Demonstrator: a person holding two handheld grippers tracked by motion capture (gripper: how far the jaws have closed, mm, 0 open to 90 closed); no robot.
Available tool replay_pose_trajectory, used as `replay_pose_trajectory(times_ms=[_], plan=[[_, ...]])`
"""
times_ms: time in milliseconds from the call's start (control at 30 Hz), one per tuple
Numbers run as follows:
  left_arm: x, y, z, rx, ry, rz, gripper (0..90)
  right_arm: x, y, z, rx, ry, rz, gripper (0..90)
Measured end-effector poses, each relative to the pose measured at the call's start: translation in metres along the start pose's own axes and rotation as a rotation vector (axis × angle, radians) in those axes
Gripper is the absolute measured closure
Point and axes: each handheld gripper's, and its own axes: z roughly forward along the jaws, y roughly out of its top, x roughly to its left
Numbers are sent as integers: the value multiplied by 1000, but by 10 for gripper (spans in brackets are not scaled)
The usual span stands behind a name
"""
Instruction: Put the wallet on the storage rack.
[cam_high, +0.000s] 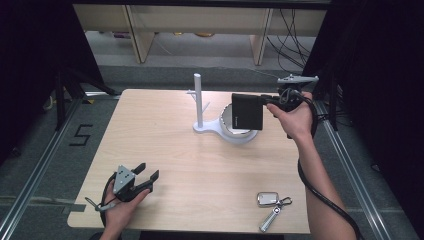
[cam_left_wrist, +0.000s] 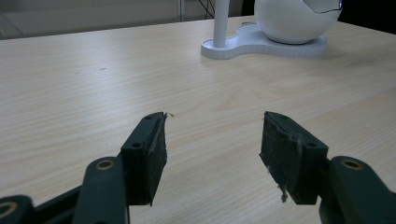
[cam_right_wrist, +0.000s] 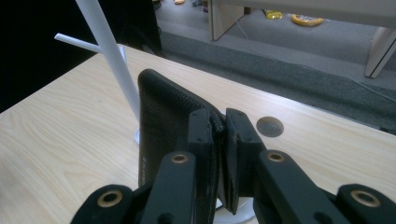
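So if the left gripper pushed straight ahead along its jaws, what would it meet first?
Probably the white stand. The open left gripper points across bare table toward the stand's base and pole, with nothing between in its own view; exact alignment is hard to judge.

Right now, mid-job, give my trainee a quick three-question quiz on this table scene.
1. True or false: the right gripper is shut on the black wallet.
2. What lies near the table's front edge on the person's right? A) keys B) a cup C) scissors
3. How do the left gripper's jaws stand?

Key: 1 true; 2 A; 3 open, nothing between them, over bare table with the white stand farther off.
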Motion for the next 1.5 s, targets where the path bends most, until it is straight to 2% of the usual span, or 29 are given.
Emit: replay_pose_trajectory(times_ms=[167, 333, 400, 500, 567, 633, 700, 733, 767, 867, 933, 1033, 1100, 1300, 1500], plan=[[0, 0, 0, 0, 0, 1, 398, -1, 3, 7, -1, 3, -3, 819], [0, 0, 0, -10, -5, -1, 398, 1, 3, 15, 16, -3, 18, 819], [1, 0, 0, -12, -8, -2, 398, -1, 3, 20, 5, 5, -7, 819], [1, 0, 0, -2, -7, 0, 398, -1, 1, 23, 8, 3, -5, 819], [1, 0, 0, -1, -6, 0, 397, 0, 0, 26, 16, -5, 21, 818], [1, 0, 0, -4, -8, -1, 398, -2, -1, 28, 14, -8, 23, 819], [0, 0, -1, 0, -2, 0, 398, -4, -2, 30, 5, -16, 7, 819], [0, 0, -1, 0, -2, 0, 397, -3, -2, 30, 14, -13, 17, 818], [0, 0, 0, 1, -2, 0, 398, -5, -2, 31, 11, -18, -2, 818], [0, 0, -1, 1, -2, 1, 398, -6, -3, 32, 13, -19, 5, 819], [0, 0, 0, -2, -5, 0, 398, -5, -3, 33, 15, -22, 31, 818], [1, 0, 0, -7, -8, 0, 398, -6, -4, 36, 10, -31, 24, 819], [1, 0, 0, -1, -7, 0, 398, -7, -4, 38, 0, -46, -13, 818], [1, 0, -1, -2, -7, -1, 398, -5, -7, 43, 4, -41, 20, 819], [1, 0, -1, -2, -8, -1, 397, -4, -9, 49, -3, -53, 12, 818]])
